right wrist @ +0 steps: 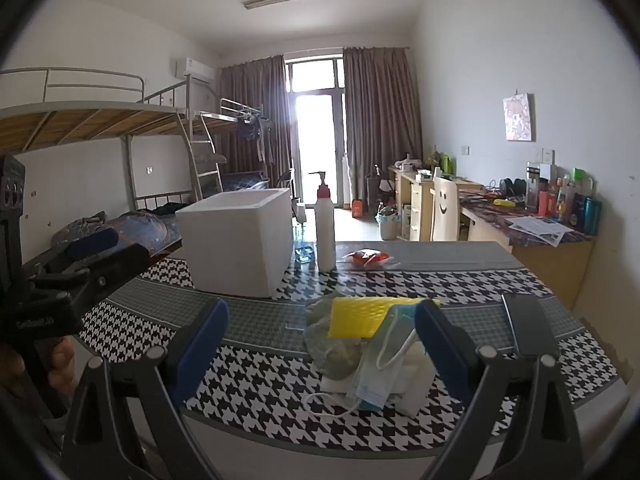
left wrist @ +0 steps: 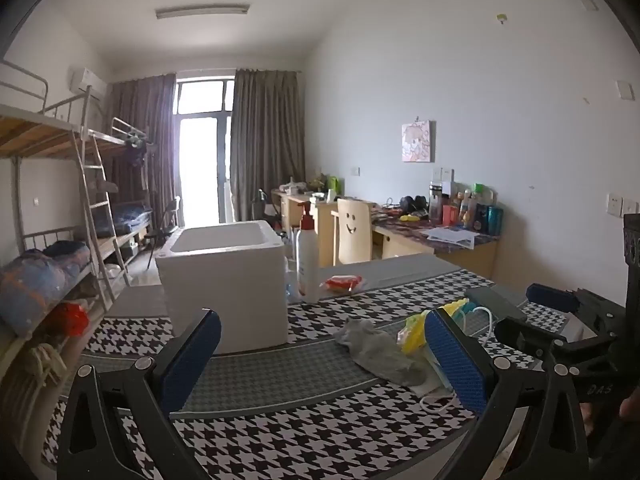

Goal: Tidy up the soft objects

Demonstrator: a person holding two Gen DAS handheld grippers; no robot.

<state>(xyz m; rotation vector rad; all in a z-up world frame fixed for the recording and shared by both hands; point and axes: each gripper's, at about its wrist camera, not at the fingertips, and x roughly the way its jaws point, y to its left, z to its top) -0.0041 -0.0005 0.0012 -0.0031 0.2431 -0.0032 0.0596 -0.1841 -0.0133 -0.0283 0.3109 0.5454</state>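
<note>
- On the left of the scene, the left tool (left wrist: 320, 356) hovers low over the near edge of the bench (right wrist: 256, 420) with its black-and-white houndstooth cloth; its blue-padded jaws stand wide apart and released, with only the cloth between them.
- Just beyond it, at the far left of the bench, sits the open white foam box (right wrist: 240, 240), the likely place for the soft things. No view looks down into it, so I cannot tell what it holds.
- Right of the box stands a tall white pump bottle with a red collar (right wrist: 325, 232), and beside that lies a small red-and-white packet (right wrist: 366, 258).
- Towards the middle right, near the front edge, the soft things lie in one loose heap: a crumpled grey cloth (right wrist: 328, 344), a yellow foam net sleeve (right wrist: 368, 316) resting on it, and light blue face masks with white ear loops (right wrist: 376, 376) over some white tissue or foam.
- Over this heap hovers the right tool (right wrist: 320, 356), jaws spread and released, touching nothing and gripping nothing.
- Far right on the bench lies a dark flat phone (right wrist: 528, 328).
- Judging by the untouched heap, the sorting has barely begun; every soft item seen is yet to be lifted and stowed.
</note>
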